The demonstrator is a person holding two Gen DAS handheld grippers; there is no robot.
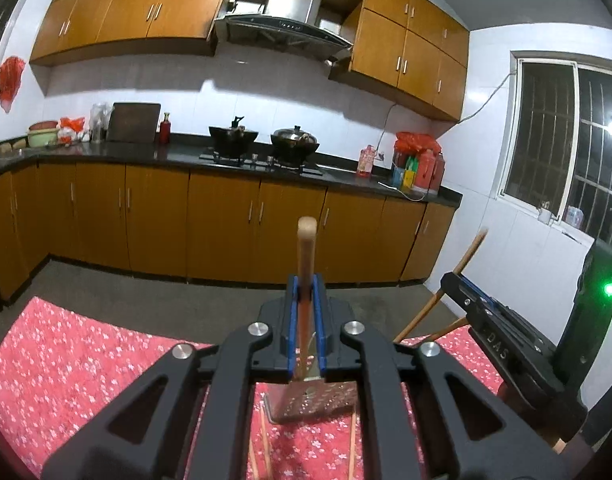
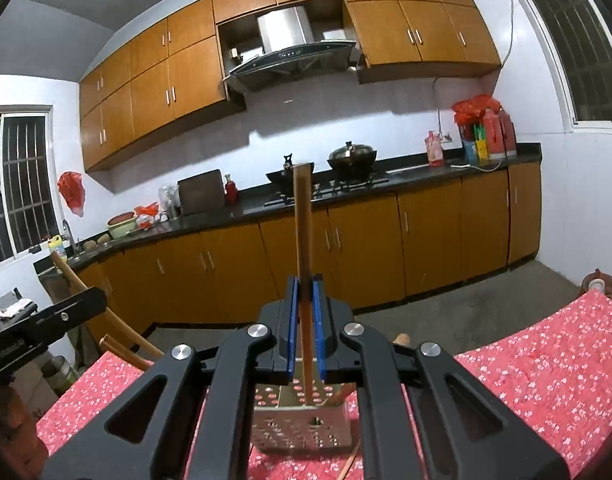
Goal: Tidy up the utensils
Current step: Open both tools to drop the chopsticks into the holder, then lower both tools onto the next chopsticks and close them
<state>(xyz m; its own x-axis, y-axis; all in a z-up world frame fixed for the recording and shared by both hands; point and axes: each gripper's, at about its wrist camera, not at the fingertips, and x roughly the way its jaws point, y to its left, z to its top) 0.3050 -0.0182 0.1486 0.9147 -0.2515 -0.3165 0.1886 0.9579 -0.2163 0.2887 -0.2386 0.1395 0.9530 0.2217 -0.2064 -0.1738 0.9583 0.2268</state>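
— How's your light?
— You've got even indoor light from overhead; the wall cabinets throw a soft shadow on the white tiled wall, and the window is dark but for one bright glare spot.
— Sharpness?
— Your centre is crisp; edges bow and vignette black, and the chopstick at right is blurred.

red floral tablecloth bears a perforated metal holder and loose chopsticks.
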